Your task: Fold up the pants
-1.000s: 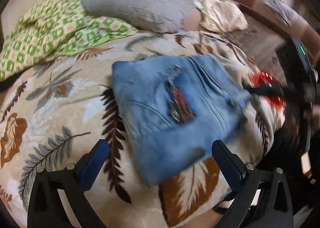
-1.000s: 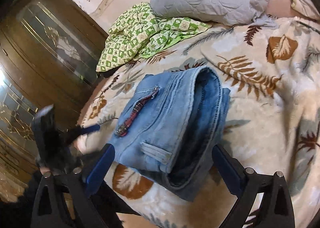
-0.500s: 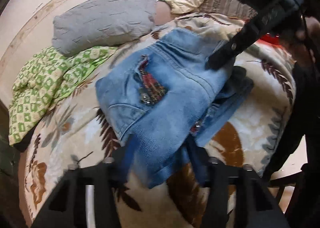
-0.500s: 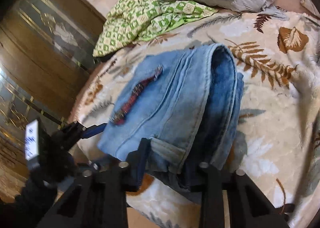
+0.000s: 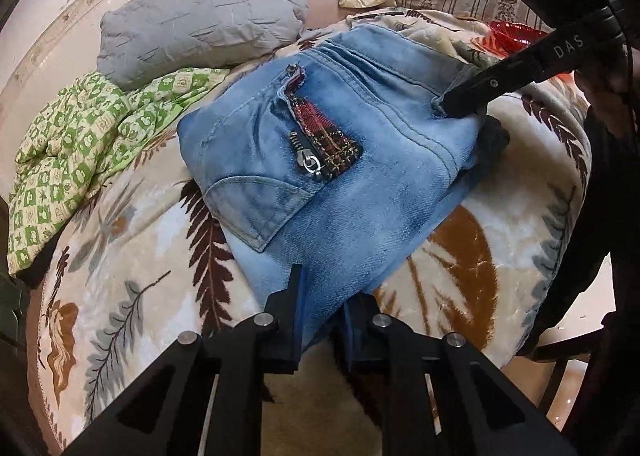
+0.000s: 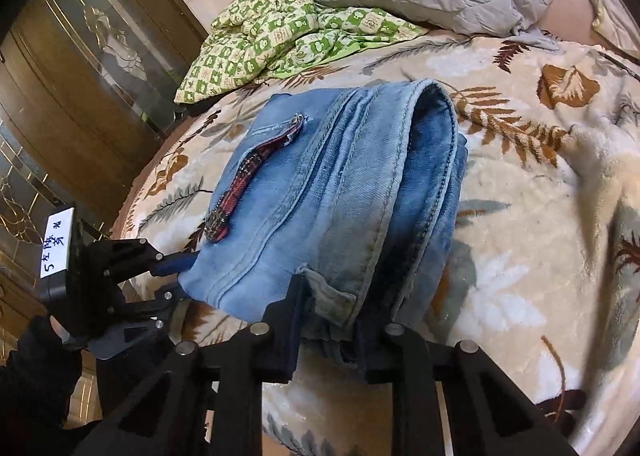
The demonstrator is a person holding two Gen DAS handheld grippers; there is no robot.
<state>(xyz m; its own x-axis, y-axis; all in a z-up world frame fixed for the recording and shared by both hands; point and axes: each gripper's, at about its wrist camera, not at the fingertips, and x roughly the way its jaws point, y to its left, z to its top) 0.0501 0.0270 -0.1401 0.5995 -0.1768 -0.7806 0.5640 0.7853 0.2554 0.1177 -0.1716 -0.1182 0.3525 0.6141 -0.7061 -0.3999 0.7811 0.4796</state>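
- A bed is covered by a cream blanket [image 6: 520,215] printed with brown and grey leaves.
- A grey pillow [image 5: 204,23] is set at the head, against a pale wall [image 5: 52,11].
- A green checked cloth [image 6: 288,31] is bunched beside the pillow.
- A dark wooden cabinet [image 6: 80,67] with patterned glass is seen alongside.

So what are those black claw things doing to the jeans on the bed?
A person is folding blue jeans on a leaf-patterned blanket, holding a pincher tool in each hand. The left gripper is shut on one corner of the folded bundle, and the right gripper is shut on the waistband end. A grey pillow and a green checked cloth lie behind.
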